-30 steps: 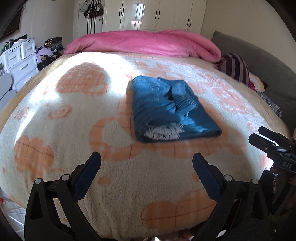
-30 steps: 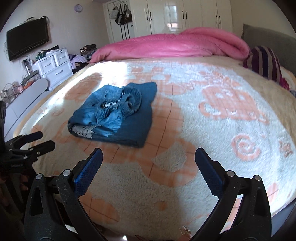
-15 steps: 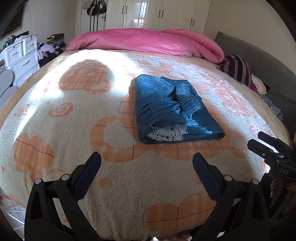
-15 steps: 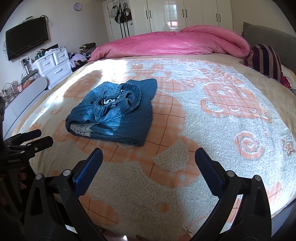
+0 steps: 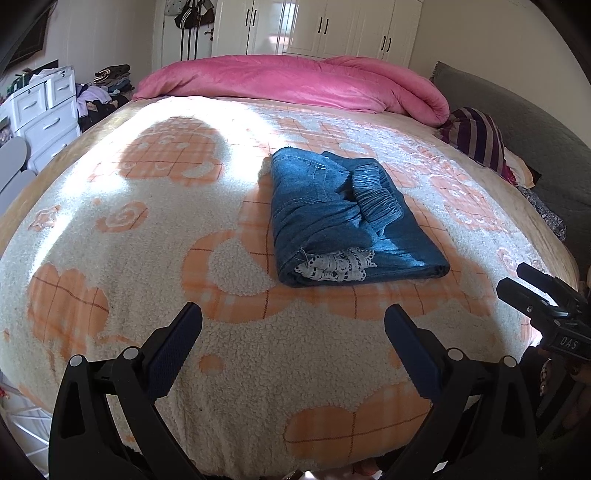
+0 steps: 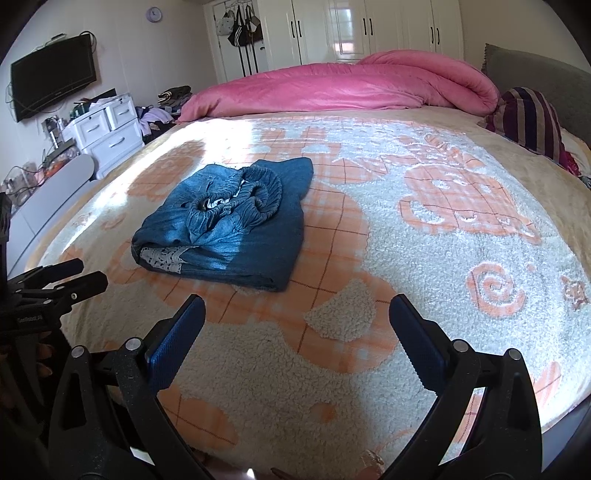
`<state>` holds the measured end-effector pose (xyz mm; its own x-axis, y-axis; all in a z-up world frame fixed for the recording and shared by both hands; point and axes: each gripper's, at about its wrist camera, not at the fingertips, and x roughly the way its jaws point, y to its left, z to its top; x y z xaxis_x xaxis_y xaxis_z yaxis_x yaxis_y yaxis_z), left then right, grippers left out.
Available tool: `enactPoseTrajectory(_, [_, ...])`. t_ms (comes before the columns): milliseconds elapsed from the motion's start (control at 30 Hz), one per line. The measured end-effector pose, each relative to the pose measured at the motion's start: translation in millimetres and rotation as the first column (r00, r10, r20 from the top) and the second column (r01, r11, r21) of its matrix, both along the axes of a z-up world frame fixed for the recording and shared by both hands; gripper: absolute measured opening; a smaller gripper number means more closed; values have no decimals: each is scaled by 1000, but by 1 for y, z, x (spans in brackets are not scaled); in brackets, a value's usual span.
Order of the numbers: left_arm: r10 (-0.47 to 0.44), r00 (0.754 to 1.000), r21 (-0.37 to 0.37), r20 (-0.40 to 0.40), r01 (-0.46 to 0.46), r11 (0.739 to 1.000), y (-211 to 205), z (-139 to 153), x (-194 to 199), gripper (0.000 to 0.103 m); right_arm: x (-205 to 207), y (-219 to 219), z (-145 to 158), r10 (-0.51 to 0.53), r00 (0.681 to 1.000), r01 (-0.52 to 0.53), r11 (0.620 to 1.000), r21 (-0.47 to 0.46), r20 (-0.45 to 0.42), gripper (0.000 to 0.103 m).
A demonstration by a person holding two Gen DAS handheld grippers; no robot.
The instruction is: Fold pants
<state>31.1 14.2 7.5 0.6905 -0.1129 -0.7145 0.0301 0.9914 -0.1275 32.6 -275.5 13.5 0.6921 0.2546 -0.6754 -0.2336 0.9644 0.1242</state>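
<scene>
Blue denim pants (image 5: 343, 218) lie folded in a compact bundle on the fleece bed blanket (image 5: 147, 236), white lace trim at the near end. They also show in the right wrist view (image 6: 229, 225), left of centre. My left gripper (image 5: 293, 328) is open and empty, above the blanket's near edge, short of the pants. My right gripper (image 6: 297, 321) is open and empty, near the bed's front edge, right of the pants. Each gripper shows at the edge of the other's view: the right one (image 5: 535, 295), the left one (image 6: 70, 277).
A pink duvet (image 5: 295, 85) lies across the far end of the bed. A striped pillow (image 5: 476, 136) and grey headboard (image 5: 535, 129) are at the right. White drawers (image 5: 40, 110), clothes piles, a wall TV (image 6: 51, 85) and wardrobes (image 6: 369, 29) surround the bed.
Both grippers have drifted slightly, so the pants sit a little closer and more central in view. The pants have not moved. Both grippers stay open.
</scene>
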Motion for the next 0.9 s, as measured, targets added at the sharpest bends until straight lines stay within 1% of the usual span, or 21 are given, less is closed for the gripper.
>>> enactPoseTrajectory(900, [4,1000,15,-11,-4,1000,-4,0,-1,99,-1,-1,1,-8,1000,8,1000,6,-5,94])
